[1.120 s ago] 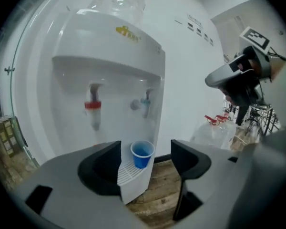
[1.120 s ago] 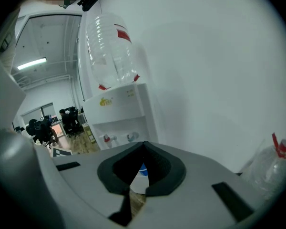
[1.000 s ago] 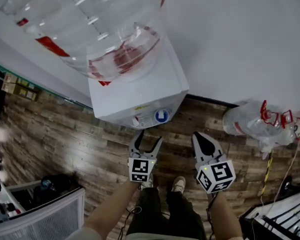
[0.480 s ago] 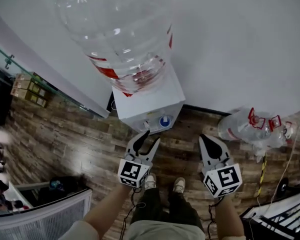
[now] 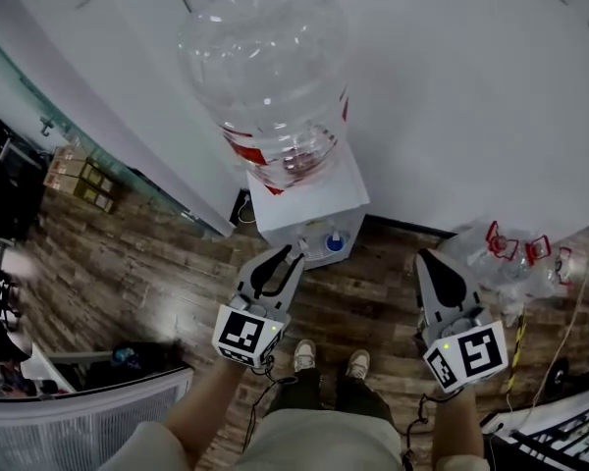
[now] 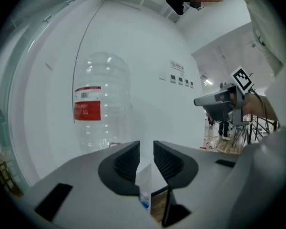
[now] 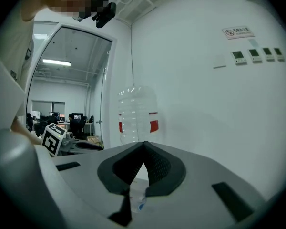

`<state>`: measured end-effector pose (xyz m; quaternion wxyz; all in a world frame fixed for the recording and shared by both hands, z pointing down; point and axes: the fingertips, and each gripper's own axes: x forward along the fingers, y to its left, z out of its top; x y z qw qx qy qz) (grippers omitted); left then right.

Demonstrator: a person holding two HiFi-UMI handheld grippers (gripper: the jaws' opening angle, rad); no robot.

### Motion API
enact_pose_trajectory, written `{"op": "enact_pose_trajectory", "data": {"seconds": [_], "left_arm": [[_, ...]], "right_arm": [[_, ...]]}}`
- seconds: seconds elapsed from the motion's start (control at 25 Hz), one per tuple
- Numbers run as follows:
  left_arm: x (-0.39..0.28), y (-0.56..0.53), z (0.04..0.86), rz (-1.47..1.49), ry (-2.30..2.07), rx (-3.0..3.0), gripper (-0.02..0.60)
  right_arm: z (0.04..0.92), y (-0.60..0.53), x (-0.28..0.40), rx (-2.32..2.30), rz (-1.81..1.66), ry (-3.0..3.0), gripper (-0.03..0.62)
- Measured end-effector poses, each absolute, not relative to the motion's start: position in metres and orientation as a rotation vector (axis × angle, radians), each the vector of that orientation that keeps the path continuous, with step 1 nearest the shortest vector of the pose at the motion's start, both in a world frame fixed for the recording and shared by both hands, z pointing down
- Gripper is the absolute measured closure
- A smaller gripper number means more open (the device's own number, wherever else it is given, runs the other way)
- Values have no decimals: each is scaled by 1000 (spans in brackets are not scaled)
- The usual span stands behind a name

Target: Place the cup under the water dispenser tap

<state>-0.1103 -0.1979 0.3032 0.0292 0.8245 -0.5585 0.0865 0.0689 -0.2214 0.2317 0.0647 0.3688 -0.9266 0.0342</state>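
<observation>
The white water dispenser (image 5: 309, 209) stands against the wall with a large clear bottle (image 5: 270, 67) on top and a blue tap (image 5: 335, 244) at its front. No cup shows in any view. My left gripper (image 5: 290, 253) hovers just in front of the taps; its jaws have just been closing and stand a narrow gap apart with nothing between them (image 6: 146, 144). My right gripper (image 5: 434, 255) is level with it to the right of the dispenser, its jaws shut on nothing (image 7: 143, 143). Both gripper views look at the bottle (image 6: 97, 109) (image 7: 137, 113).
Crumpled empty bottles (image 5: 510, 253) lie on the wooden floor at the right by the wall. A white crate (image 5: 79, 430) sits at the lower left, a black frame (image 5: 560, 430) at the lower right. A glass partition and cartons (image 5: 79, 180) are at the left. The person's shoes (image 5: 302, 356) are below.
Both grippers have risen, and the head view now takes in the whole dispenser from farther back. The left jaws have narrowed from wide apart to a thin gap. The right jaws stayed shut.
</observation>
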Motion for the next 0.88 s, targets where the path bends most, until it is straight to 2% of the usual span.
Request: {"op": "enact_pose_trajectory", "data": {"seconds": [0.16,0.24,0.88], "left_arm": [[-104,-191,267,275,-1761,2610,549],[-100,-185,252,267,-1772,2645,558],[-123,-131,204,173,-1861,2567,575]], "right_arm": [[196,-207,73,1101,24,-2833,588],[183,-197,73,1087,-21,-2844,588],[168,-148,58,1003,-88,-2862,588]]}}
